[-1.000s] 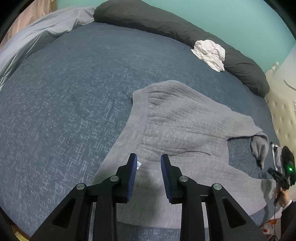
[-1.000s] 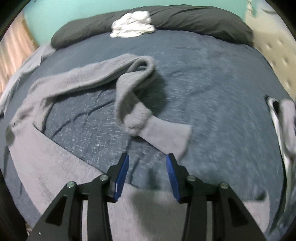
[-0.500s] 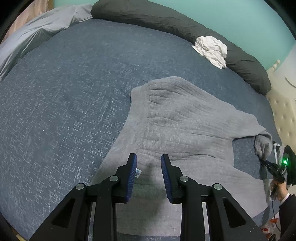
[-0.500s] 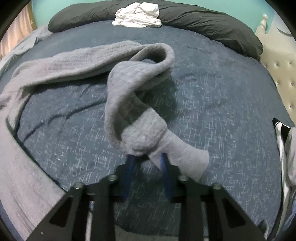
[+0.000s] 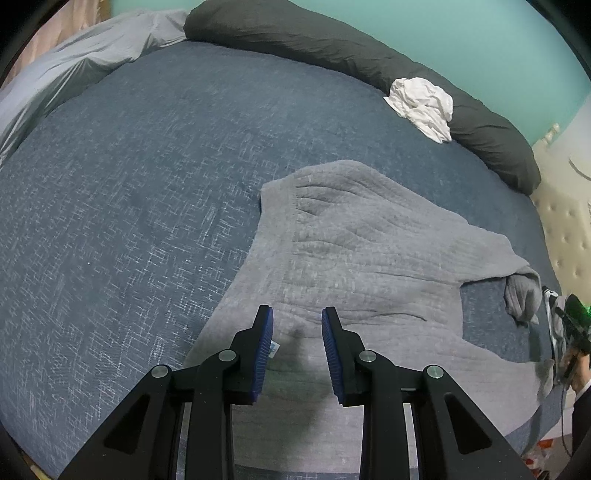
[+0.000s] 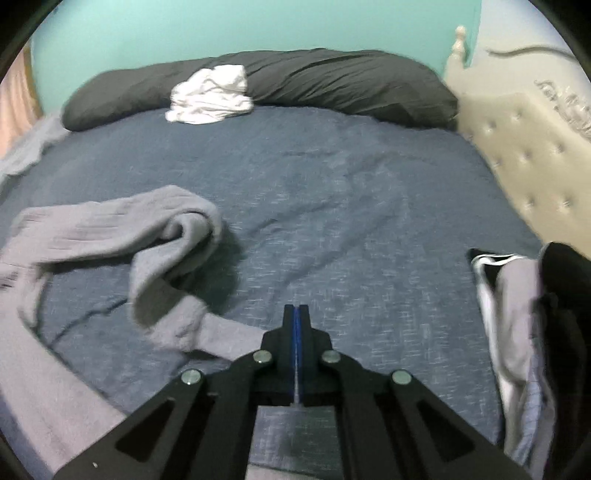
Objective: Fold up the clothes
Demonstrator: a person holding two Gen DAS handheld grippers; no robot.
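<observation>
We have yet to fold the grey sweater [image 5: 354, 258], spread on the bed [image 5: 129, 184] below the dark bolster [image 5: 332, 48]. Left gripper [image 5: 297, 345] hovers released above it; right gripper [image 6: 296, 339], just closing, looks clenched on the sleeve cuff [image 6: 221, 334].

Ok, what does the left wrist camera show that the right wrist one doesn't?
Only left: the grey sweater's body spread flat, its label, and the open left gripper above it. Only right: the right gripper, jaws just closed, with the sleeve cuff beside it, and a black garment. Both: blue bedcover, dark bolster, white garment, tufted headboard.
</observation>
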